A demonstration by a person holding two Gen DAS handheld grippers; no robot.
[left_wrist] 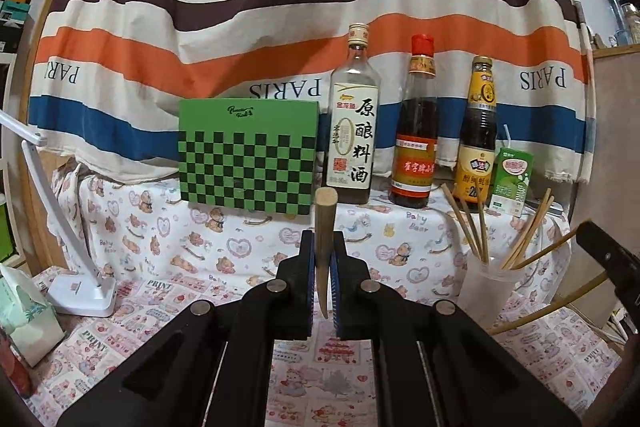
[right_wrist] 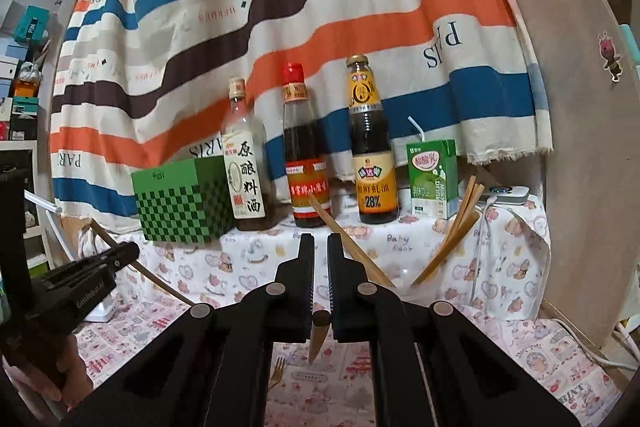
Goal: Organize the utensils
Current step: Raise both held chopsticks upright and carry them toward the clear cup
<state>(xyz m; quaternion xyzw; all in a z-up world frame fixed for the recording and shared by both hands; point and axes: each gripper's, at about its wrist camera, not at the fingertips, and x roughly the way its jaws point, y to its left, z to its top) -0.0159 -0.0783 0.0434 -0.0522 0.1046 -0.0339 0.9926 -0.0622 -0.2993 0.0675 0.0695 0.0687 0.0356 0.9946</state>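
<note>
My left gripper (left_wrist: pixel 323 239) is shut on a wooden chopstick (left_wrist: pixel 325 227) that stands upright between its pads. A clear plastic cup (left_wrist: pixel 486 291) to its right holds several chopsticks (left_wrist: pixel 476 231). My right gripper (right_wrist: pixel 320 243) is shut on a wooden chopstick (right_wrist: pixel 318 337) held deep between its jaws, its tip pointing down. A gold fork (right_wrist: pixel 277 371) lies on the cloth below it. More chopsticks (right_wrist: pixel 452 239) lean just beyond the right gripper. The left gripper also shows in the right wrist view (right_wrist: pixel 124 253), and the right gripper shows at the right edge of the left wrist view.
At the back stand a green checkered box (left_wrist: pixel 246 157), three sauce bottles (left_wrist: pixel 354 119) (left_wrist: pixel 416 131) (left_wrist: pixel 478 135) and a green drink carton (left_wrist: pixel 512 183). A white desk lamp (left_wrist: pixel 80 287) and a tissue pack (left_wrist: pixel 24 319) are on the left. A board (right_wrist: pixel 588 131) stands at the right.
</note>
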